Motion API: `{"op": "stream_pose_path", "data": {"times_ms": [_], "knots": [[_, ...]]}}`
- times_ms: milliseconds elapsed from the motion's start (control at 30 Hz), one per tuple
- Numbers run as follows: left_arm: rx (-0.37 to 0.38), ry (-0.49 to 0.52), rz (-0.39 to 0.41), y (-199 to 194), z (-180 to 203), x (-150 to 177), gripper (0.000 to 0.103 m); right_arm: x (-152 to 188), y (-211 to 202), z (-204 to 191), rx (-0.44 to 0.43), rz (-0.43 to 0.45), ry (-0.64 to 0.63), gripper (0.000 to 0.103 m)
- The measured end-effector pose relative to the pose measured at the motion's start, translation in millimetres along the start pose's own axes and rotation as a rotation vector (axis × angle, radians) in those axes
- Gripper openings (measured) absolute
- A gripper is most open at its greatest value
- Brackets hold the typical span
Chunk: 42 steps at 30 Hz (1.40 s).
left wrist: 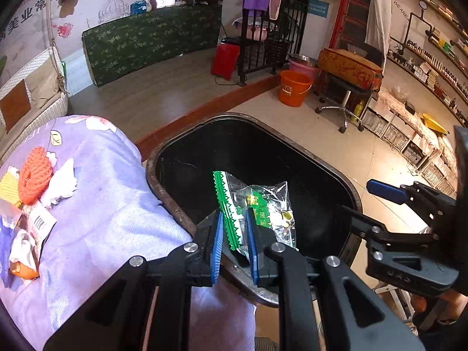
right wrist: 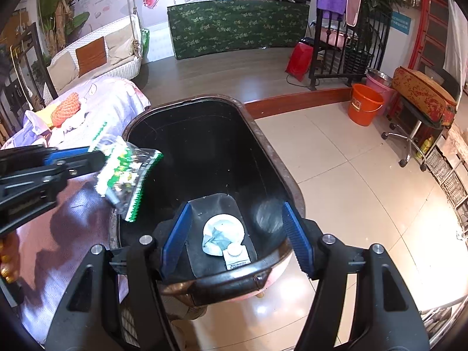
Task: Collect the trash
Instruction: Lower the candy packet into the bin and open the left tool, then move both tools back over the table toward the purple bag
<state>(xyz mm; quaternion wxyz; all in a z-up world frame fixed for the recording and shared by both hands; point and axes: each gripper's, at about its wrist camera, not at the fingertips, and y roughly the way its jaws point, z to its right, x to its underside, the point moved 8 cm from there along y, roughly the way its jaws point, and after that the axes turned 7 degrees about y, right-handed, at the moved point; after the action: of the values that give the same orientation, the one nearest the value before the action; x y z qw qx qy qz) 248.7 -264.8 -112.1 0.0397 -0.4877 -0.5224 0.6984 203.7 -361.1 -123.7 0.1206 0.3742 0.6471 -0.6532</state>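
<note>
My left gripper [left wrist: 234, 234] is shut on a clear and green snack wrapper [left wrist: 257, 204] and holds it over the open black trash bin [left wrist: 292, 149]. In the right wrist view the left gripper [right wrist: 96, 158] comes in from the left with the wrapper [right wrist: 128, 175] above the bin's left rim [right wrist: 134, 122]. My right gripper [right wrist: 237, 237] is open and empty over the bin's near end; it also shows in the left wrist view [left wrist: 386, 191]. A crumpled white paper [right wrist: 222, 232] and a small white packet [right wrist: 237, 257] lie on the bin's bottom.
A table with a lilac floral cloth [left wrist: 96, 204] stands left of the bin, with an orange net [left wrist: 35, 175], tissues [left wrist: 63, 182] and other wrappers [left wrist: 38, 222]. An orange bucket [left wrist: 294, 87], a wheeled stool [left wrist: 345, 99] and shelves [left wrist: 415, 128] stand on the tiled floor.
</note>
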Motion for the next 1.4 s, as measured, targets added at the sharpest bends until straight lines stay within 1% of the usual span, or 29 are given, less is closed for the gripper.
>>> {"op": "stream_pose_path", "data": {"times_ms": [267, 467, 533, 600, 667, 700, 733, 767, 867, 967, 1200, 1333, 1400], "knots": [[0.011, 0.023, -0.048, 24.7, 11.2, -5.9, 0.016, -1.0, -7.9, 8.4, -0.002, 0.018, 0.026, 0.065], [0.006, 0.033, -0.074, 36.8, 14.3, -7.1, 0.016, -3.0, -14.2, 17.4, 0.007, 0.033, 0.038, 0.068], [0.007, 0.039, -0.081, 40.3, 16.1, -8.8, 0.019, -3.9, -15.5, 20.0, 0.012, 0.037, 0.043, 0.068], [0.001, 0.054, -0.085, 42.5, 17.3, -9.0, 0.027, -3.5, -16.8, 22.1, 0.016, 0.038, 0.048, 0.068], [-0.012, 0.071, -0.077, 42.1, 18.3, -8.6, 0.045, -4.5, -17.9, 24.9, 0.019, 0.042, 0.052, 0.069], [-0.018, 0.080, -0.070, 41.4, 18.9, -8.9, 0.050, -5.2, -18.7, 26.3, 0.022, 0.045, 0.055, 0.069], [-0.025, 0.087, -0.061, 39.8, 19.6, -9.3, 0.060, -5.8, -19.2, 27.2, 0.025, 0.047, 0.058, 0.070], [-0.029, 0.093, -0.051, 38.7, 18.6, -9.2, 0.067, -6.2, -19.6, 29.0, 0.028, 0.050, 0.061, 0.071], [-0.048, 0.112, -0.023, 34.4, 18.6, -10.9, 0.078, -8.8, -20.3, 32.8, 0.036, 0.056, 0.071, 0.073], [-0.067, 0.125, -0.007, 29.2, 18.0, -12.1, 0.082, -10.6, -21.0, 35.9, 0.046, 0.064, 0.082, 0.076], [-0.100, 0.129, 0.015, 11.7, 12.1, -5.8, 0.083, -14.1, -22.1, 38.0, 0.051, 0.070, 0.092, 0.077], [-0.102, 0.102, 0.036, -3.7, 4.9, 1.1, 0.085, -15.4, -23.1, 31.5, 0.037, 0.071, 0.080, 0.077], [-0.117, 0.093, 0.049, -13.6, -0.4, 6.5, 0.085, -14.7, -23.0, 25.3, 0.021, 0.070, 0.069, 0.077]]}}
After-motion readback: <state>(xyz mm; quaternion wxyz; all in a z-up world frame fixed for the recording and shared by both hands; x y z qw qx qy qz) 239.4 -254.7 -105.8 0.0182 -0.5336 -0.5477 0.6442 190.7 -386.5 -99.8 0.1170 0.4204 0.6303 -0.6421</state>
